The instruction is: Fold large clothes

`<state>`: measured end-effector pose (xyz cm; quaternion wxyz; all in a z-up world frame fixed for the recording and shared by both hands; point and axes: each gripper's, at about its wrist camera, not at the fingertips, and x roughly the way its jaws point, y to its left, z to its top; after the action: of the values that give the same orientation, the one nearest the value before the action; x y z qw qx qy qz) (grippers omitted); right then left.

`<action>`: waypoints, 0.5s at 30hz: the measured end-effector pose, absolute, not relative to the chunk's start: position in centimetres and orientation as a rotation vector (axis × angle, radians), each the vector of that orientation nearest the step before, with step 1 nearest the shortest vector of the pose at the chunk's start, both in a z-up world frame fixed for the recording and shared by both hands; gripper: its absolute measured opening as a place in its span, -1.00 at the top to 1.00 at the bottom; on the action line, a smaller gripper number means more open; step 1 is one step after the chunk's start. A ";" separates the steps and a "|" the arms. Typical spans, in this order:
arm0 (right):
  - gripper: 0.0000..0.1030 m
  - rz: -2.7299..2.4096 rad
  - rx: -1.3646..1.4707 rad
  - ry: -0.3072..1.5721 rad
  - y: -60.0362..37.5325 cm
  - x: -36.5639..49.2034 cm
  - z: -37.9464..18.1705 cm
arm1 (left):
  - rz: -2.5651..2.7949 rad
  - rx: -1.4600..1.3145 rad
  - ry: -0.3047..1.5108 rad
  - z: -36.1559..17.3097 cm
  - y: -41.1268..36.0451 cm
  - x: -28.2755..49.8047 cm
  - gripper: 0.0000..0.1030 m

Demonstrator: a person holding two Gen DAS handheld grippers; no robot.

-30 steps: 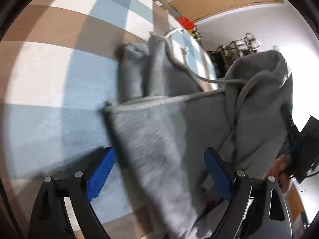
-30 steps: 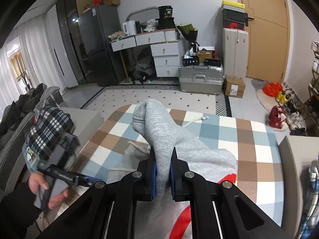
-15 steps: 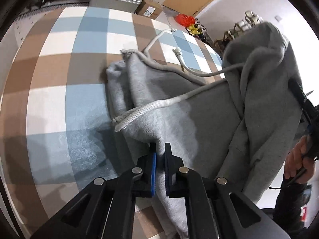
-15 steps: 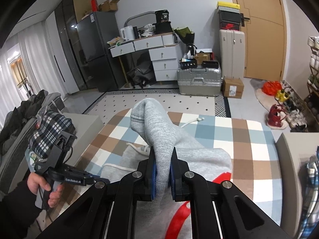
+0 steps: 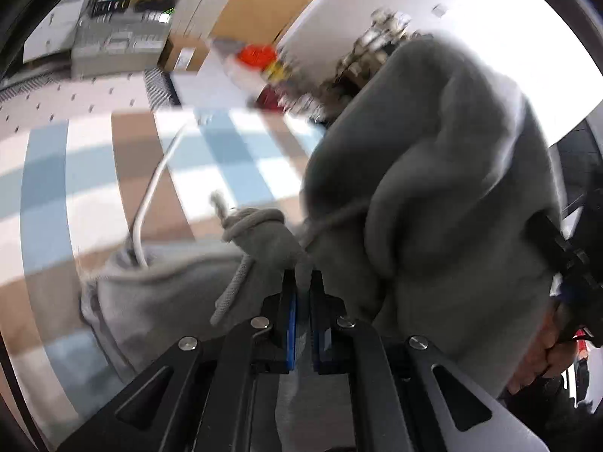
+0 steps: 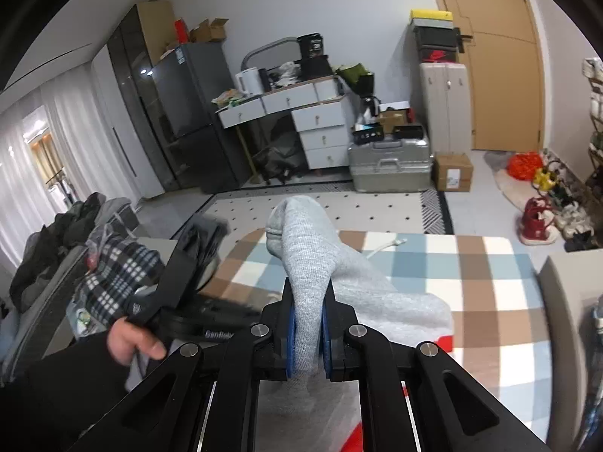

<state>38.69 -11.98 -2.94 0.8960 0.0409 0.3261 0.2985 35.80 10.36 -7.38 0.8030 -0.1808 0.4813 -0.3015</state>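
Hoodie (image 5: 433, 196) fabric between pads of both tools (image 5: 303, 301) (image 6: 308, 324).

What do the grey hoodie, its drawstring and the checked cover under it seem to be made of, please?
Grey hoodie: looks like soft cotton fleece, matte; a fine knit weave shows where the right gripper pinches it. Drawstring: thick woven cord, pale, with a braided surface. Checked cover: seemingly a soft woven or plush fabric, matte, no shine; too blurred to say more.

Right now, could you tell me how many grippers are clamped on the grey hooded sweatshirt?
2. The left gripper pinches the grey hooded sweatshirt by its drawstring edge; the right gripper clamps a raised fold over the checked tabletop.
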 end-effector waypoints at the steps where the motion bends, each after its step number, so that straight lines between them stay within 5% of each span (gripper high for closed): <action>1: 0.80 0.627 0.091 0.682 -11.6 38.7 -2.9 | -0.631 -0.404 1.066 -8.2 11.0 35.8 0.98; 6: 0.80 0.663 0.070 0.774 -7.2 39.6 -5.2 | -0.424 -0.428 1.269 -14.8 14.8 34.5 0.87; 8: 0.80 0.683 0.031 0.839 -4.3 40.0 -7.4 | -0.425 -0.562 1.261 -15.5 17.4 32.7 0.48; 9: 0.80 0.693 0.002 0.874 -2.7 40.2 -8.6 | -0.424 -0.599 1.236 -15.2 18.4 31.9 0.44; 11: 0.80 0.692 -0.022 0.956 -0.1 40.9 -11.3 | -0.380 -0.625 1.186 -14.3 20.5 29.8 -0.27; 15: 0.79 0.633 0.103 1.098 1.2 43.5 -14.6 | -0.373 -0.732 1.106 -13.6 22.9 26.6 -0.39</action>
<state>43.53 1.19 -14.63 0.8046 0.0482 0.5127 0.2958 26.62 22.94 -13.62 0.7720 -0.3375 0.5104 -0.1721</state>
